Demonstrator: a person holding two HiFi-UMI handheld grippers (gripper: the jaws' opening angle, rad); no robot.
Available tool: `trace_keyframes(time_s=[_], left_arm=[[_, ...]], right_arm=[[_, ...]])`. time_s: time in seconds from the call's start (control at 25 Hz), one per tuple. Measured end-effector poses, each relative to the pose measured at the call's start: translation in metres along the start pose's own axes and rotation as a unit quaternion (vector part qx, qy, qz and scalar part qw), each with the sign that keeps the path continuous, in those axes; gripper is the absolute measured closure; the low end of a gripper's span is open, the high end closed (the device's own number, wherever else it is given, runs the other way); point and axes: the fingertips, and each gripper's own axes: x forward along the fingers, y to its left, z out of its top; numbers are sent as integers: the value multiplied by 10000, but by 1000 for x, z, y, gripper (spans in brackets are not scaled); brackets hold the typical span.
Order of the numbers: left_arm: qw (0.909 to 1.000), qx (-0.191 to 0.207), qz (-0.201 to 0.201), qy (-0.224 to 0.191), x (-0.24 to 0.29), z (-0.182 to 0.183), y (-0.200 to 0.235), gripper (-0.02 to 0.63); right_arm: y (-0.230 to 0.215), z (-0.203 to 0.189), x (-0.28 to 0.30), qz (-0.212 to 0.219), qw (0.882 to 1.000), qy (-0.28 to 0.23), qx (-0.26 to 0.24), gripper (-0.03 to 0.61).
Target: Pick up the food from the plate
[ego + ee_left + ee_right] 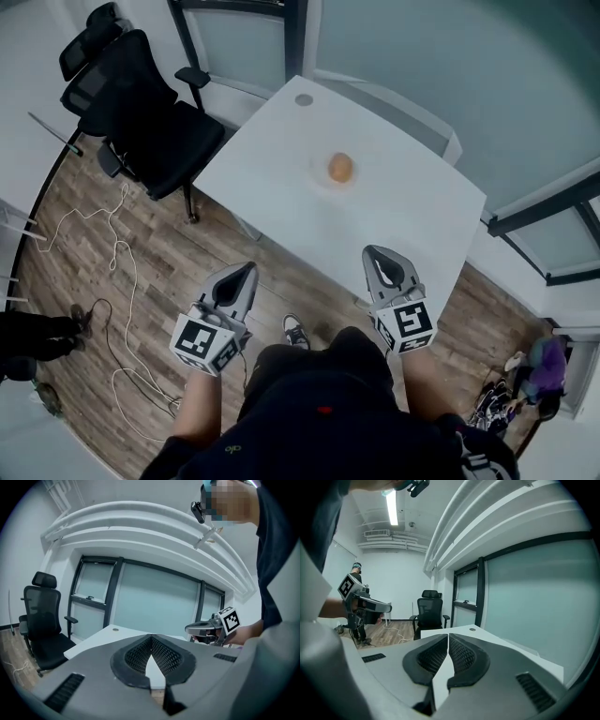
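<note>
The left hand-held gripper (246,270) and right hand-held gripper (378,251) both have jaws together on nothing, held short of the table (262,187); the round brown food (340,168) sits on its plate (320,175) well ahead, between them. Reaching it with the jaws not opened would likely nudge it off the plate; a hard squeeze could crush it.

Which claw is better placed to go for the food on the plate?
Probably right. The right claw hangs over the table edge, nearer the food; the left claw is out over the floor, farther off. Both are shut and empty.
</note>
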Motion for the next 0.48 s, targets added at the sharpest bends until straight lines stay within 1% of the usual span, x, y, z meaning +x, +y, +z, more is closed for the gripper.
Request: trace_keyframes(time_s=[0.16, 0.4, 0.44, 0.48], left_arm=[[9999, -101, -129, 43, 19, -5, 12, 594], [9993, -361, -42, 79, 41, -8, 28, 594], [9992, -401, -9, 74, 43, -10, 31, 594], [9990, -445, 22, 73, 46, -11, 33, 594]], right_arm=[[-18, 3, 24, -138, 9998, 147, -40, 554], [-46, 0, 71, 51, 9989, 435, -159, 551], [-51, -3, 82, 83, 9986, 486, -169, 548], [-55, -6, 94, 129, 9983, 537, -183, 530]])
